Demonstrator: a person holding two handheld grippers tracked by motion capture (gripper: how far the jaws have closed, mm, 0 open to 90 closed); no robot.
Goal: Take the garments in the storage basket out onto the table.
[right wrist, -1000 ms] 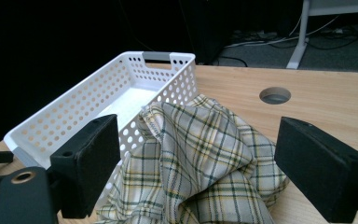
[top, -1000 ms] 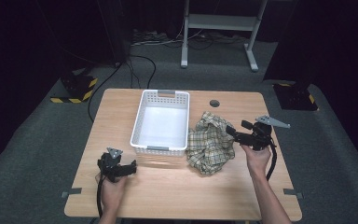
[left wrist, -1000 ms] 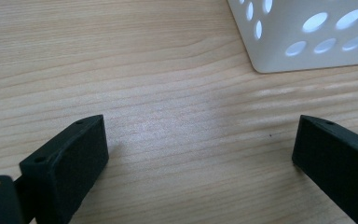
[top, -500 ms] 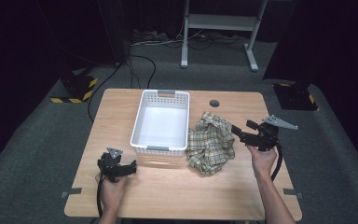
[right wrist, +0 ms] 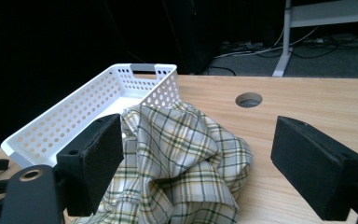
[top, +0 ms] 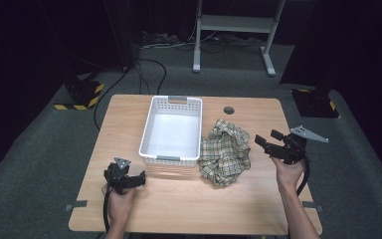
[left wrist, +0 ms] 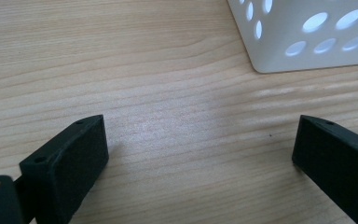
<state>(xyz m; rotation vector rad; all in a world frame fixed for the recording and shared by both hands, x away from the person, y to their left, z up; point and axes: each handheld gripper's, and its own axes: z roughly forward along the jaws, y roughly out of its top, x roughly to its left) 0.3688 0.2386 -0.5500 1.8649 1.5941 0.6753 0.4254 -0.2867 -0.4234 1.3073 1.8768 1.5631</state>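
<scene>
While the right gripper [top: 265, 142] stands with jaws apart beside it, the checked cloth [top: 225, 158] lies crumpled right of the basket [top: 150, 130]; soft and light, best pinched at a raised fold.

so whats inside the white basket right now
The white basket looks empty: its pale floor is bare in the high view. The plaid cloth lies crumpled outside against its right wall. In the right gripper view the cloth covers part of that wall.

Wide-apart tongs [right wrist: 198, 163] before a crumpled plaid cloth [right wrist: 182, 158] against a white perforated basket [right wrist: 74, 116] on the wooden table [right wrist: 307, 102].
</scene>
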